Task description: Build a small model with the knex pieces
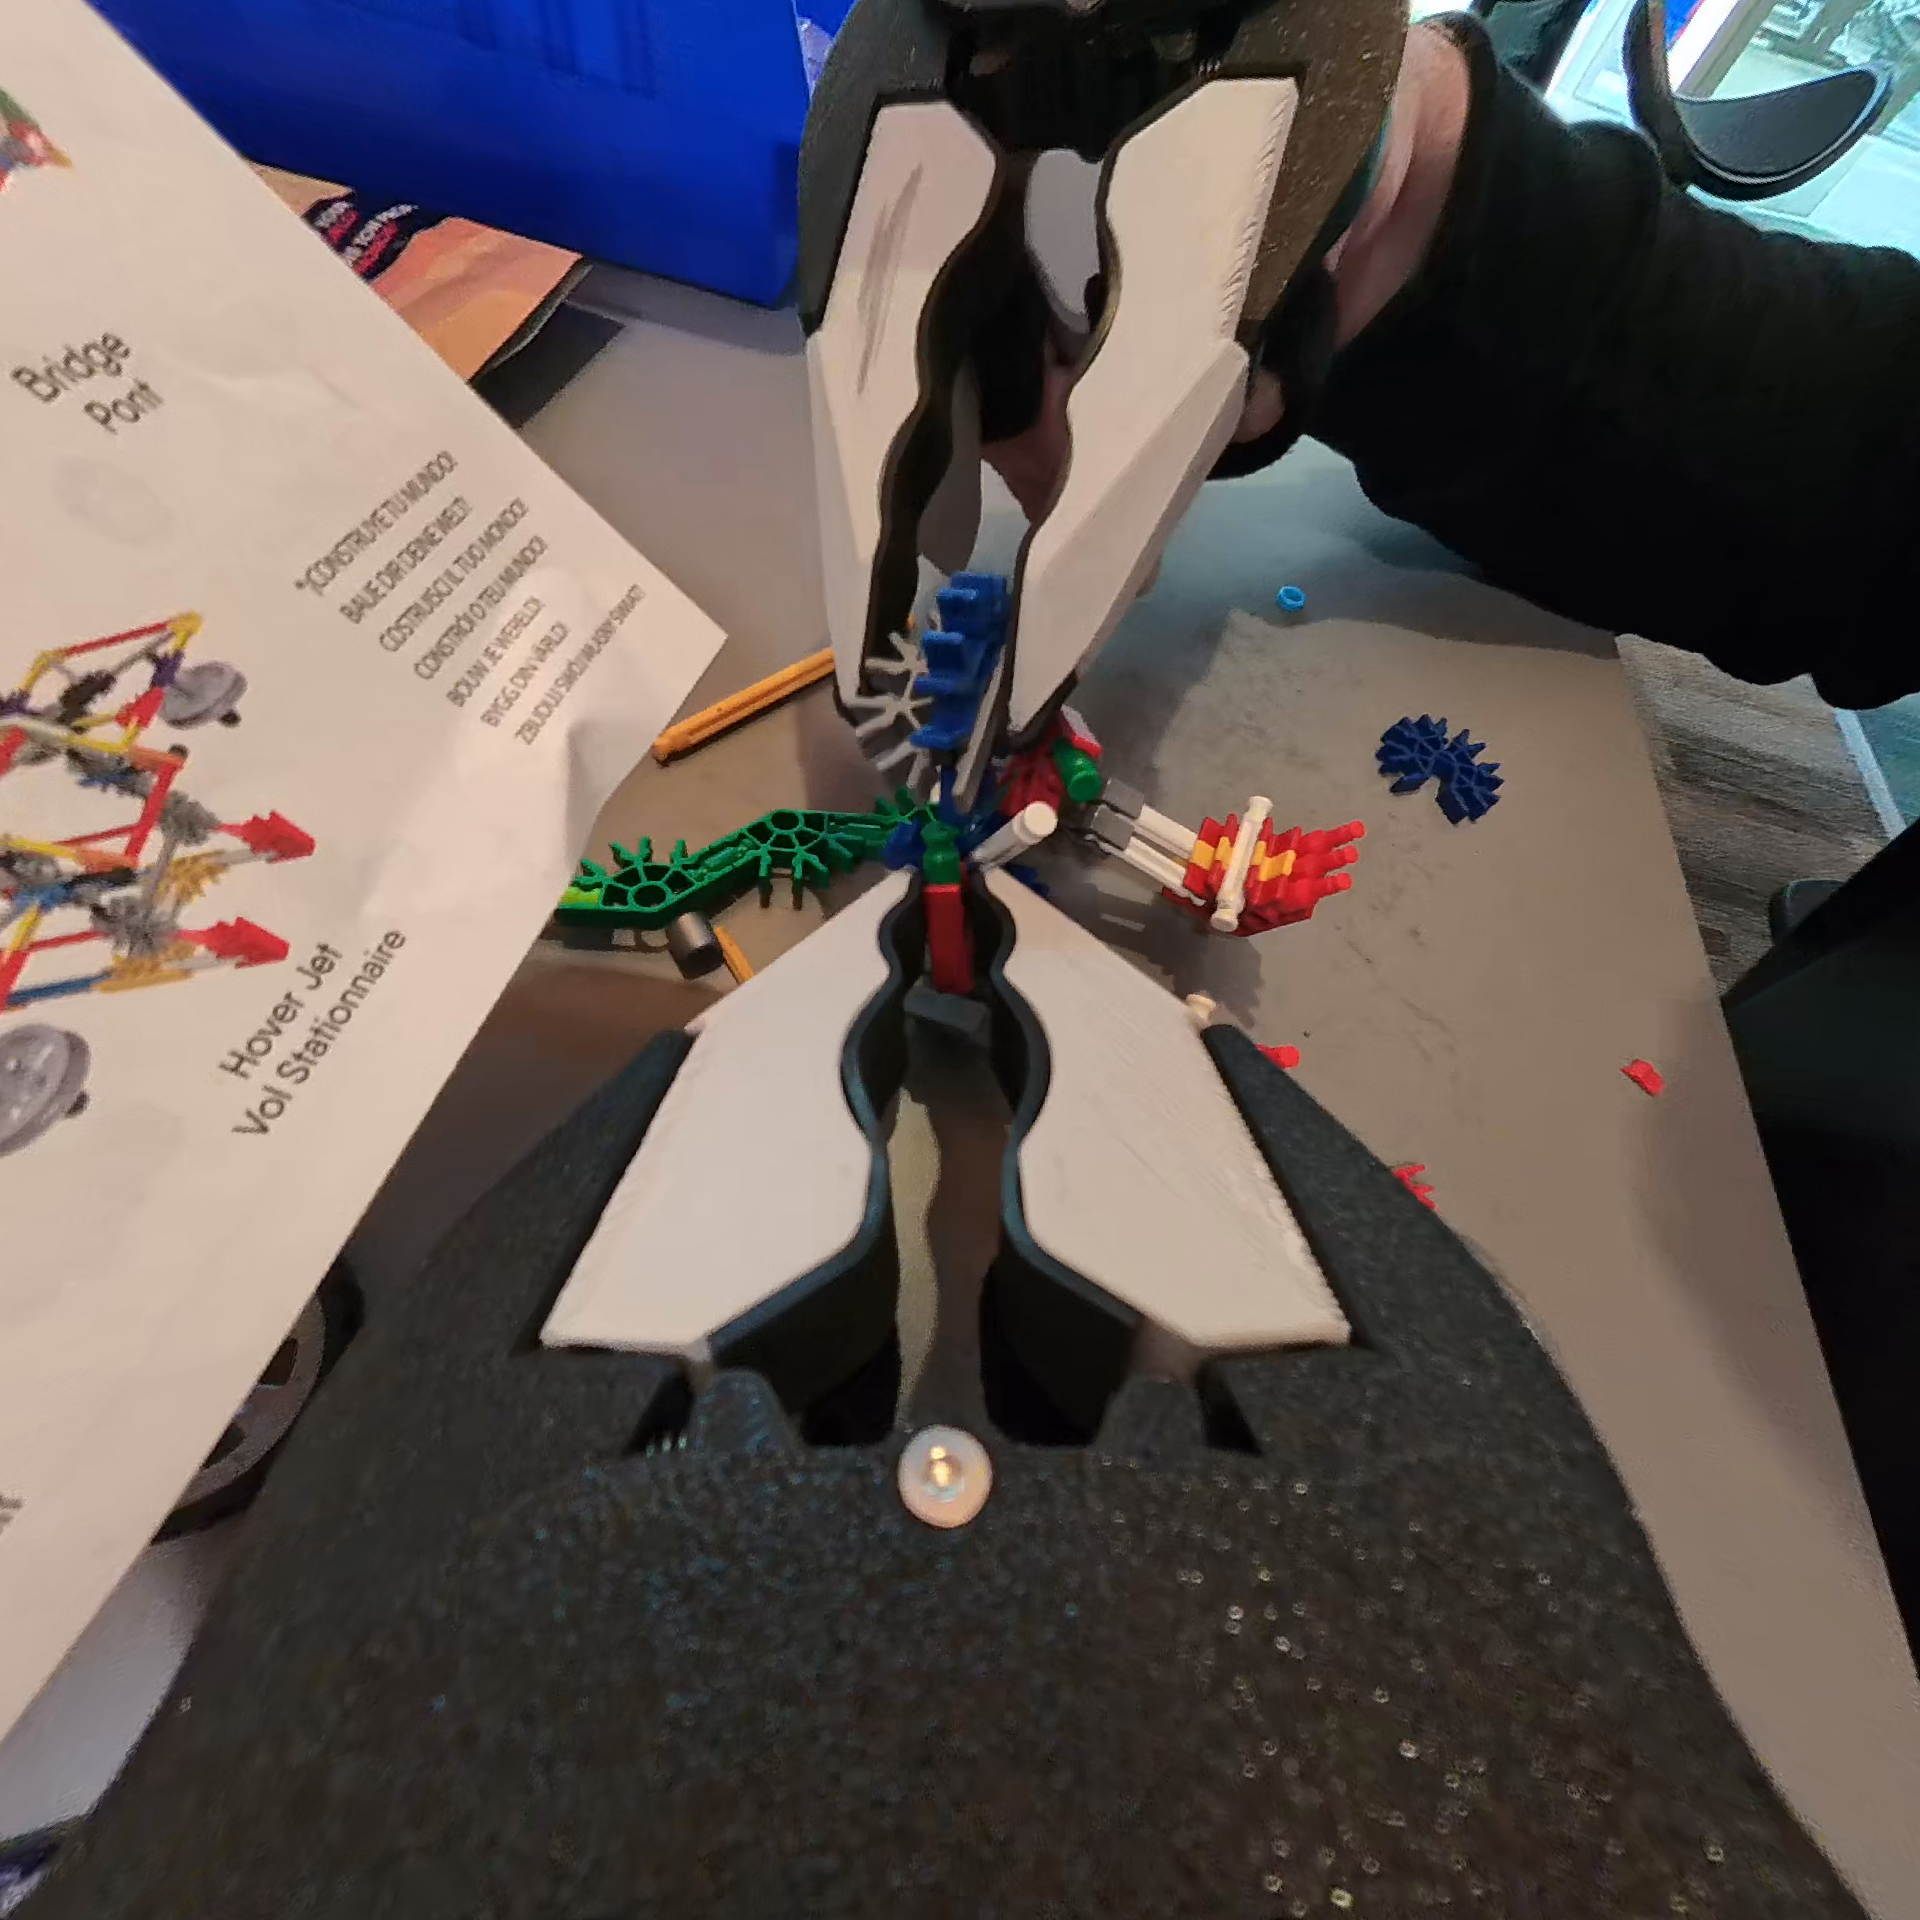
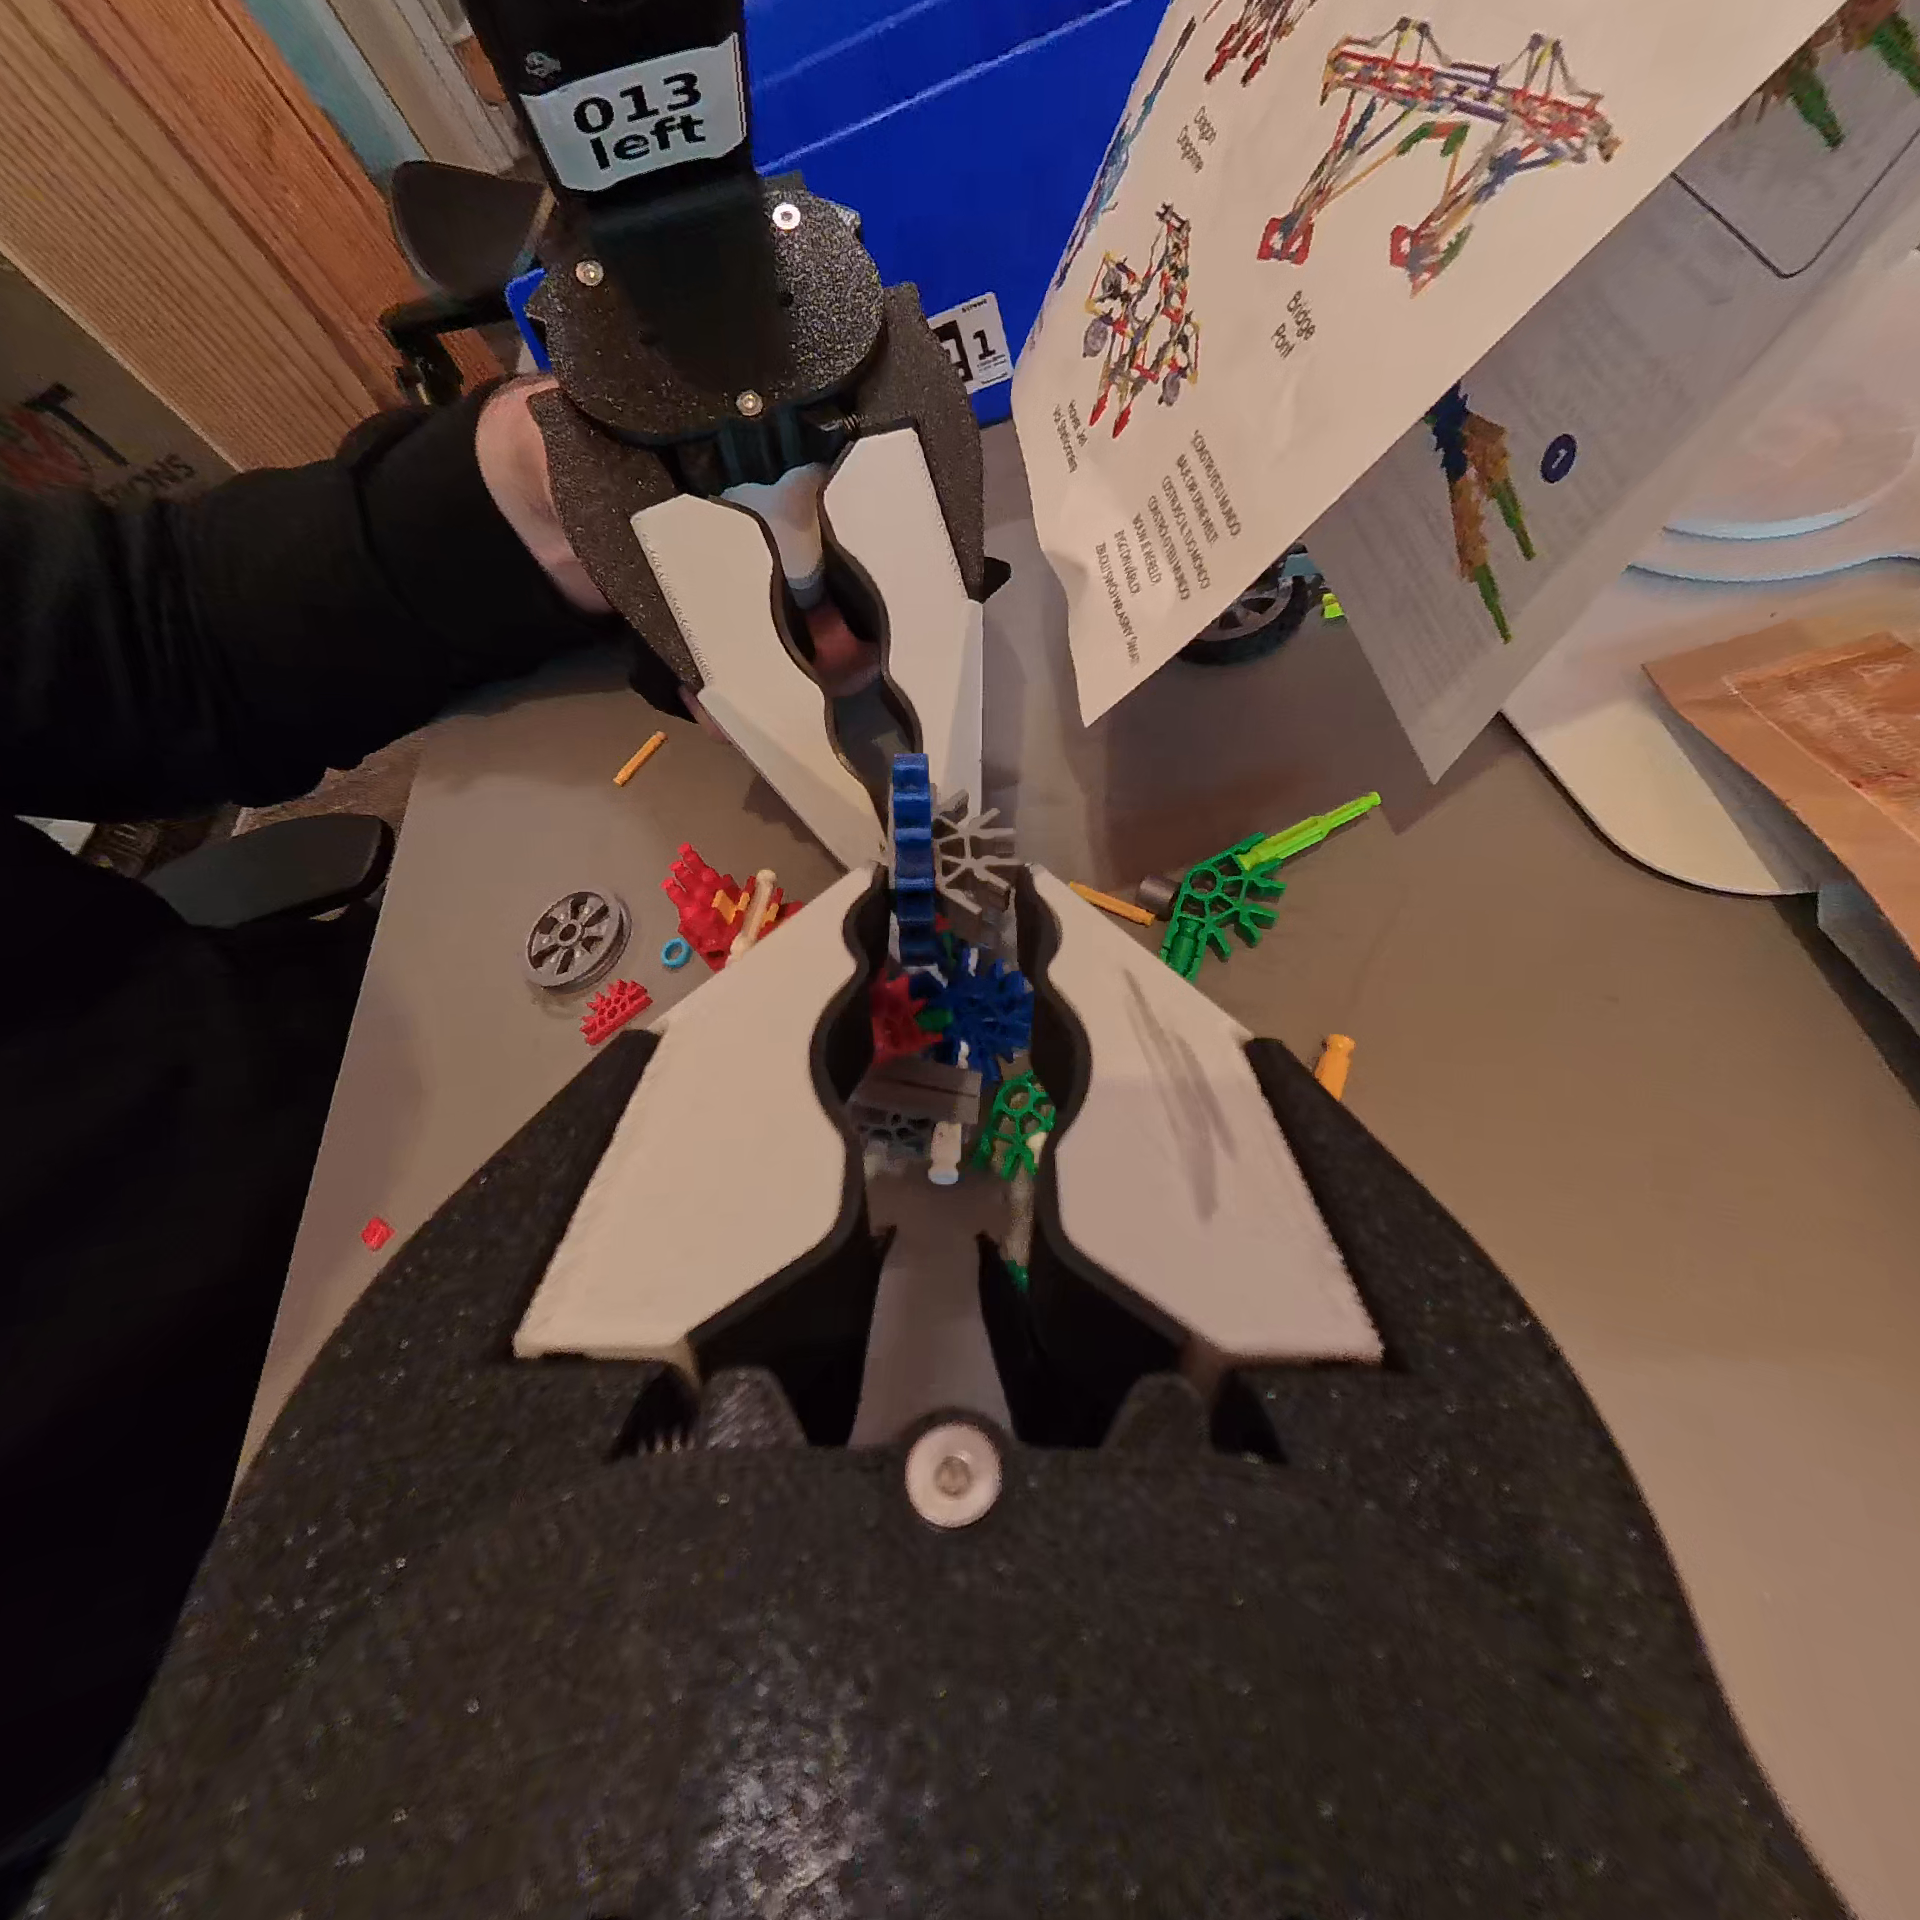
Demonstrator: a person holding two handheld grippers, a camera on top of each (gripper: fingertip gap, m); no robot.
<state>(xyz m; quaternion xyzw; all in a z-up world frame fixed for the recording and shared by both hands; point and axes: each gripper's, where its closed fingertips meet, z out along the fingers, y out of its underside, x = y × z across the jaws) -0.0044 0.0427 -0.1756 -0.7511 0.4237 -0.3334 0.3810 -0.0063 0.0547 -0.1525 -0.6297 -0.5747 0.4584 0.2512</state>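
Left gripper [image 1: 940,883] is clamped on a red rod [image 1: 945,930] of the toy assembly [image 1: 997,821]; right gripper [image 2: 951,883] is clamped on a blue connector [image 2: 909,842] joined to a white connector [image 2: 971,847], pressed against the same assembly above the grey table [image 1: 1455,987]. An instruction sheet [image 1: 260,727] lies alongside. Loose parts remain unattached: green connector strip [image 1: 727,862], red cluster [image 1: 1278,862], dark blue connector [image 1: 1439,764], grey wheel [image 2: 577,940].

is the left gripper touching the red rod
Touching. In the left wrist view the left gripper has its jaws closed on the red rod, both pressing its sides with no gap.
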